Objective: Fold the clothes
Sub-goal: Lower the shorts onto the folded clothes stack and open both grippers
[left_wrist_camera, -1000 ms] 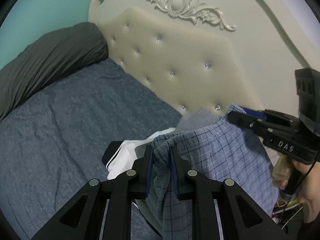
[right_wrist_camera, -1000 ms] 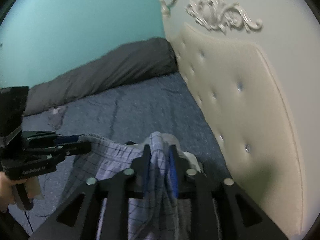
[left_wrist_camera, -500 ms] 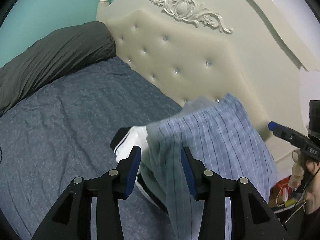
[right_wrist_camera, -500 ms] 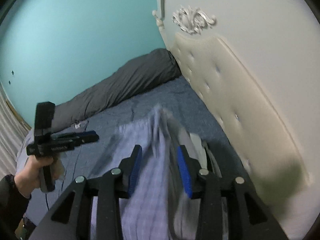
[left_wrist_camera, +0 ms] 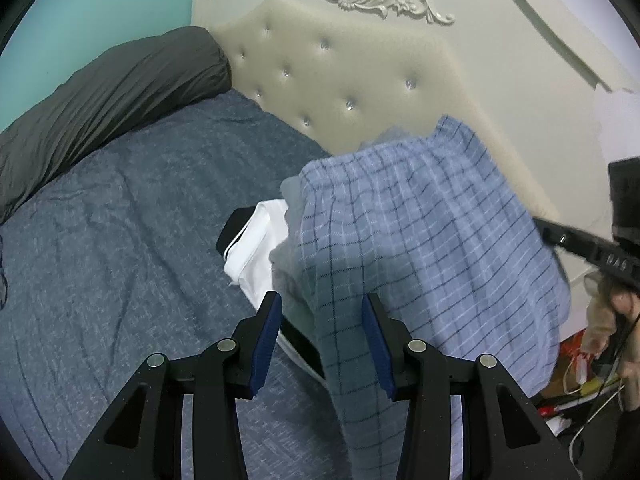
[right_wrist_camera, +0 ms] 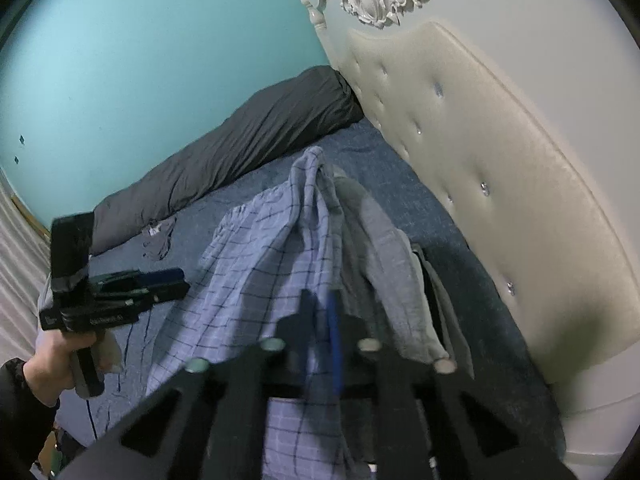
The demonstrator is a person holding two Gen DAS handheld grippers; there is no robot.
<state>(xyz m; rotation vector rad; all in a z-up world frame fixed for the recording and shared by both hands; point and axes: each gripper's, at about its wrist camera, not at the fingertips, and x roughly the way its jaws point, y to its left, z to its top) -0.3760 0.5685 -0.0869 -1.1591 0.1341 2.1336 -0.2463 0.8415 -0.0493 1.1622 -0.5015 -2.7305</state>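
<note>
Both grippers hang over the blue plaid garment (left_wrist_camera: 420, 232) on the bed (left_wrist_camera: 120, 240) — left gripper (left_wrist_camera: 322, 336) spread, cloth loose between its pads; right gripper (right_wrist_camera: 322, 320) pressed together, motion-blurred.

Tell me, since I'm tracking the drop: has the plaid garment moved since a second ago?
Yes. The plaid garment has left the left hand-held gripper and spread toward the headboard.

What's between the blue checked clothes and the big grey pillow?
In the left wrist view, bare blue bedsheet lies between the checked garment and the grey pillow.
</note>
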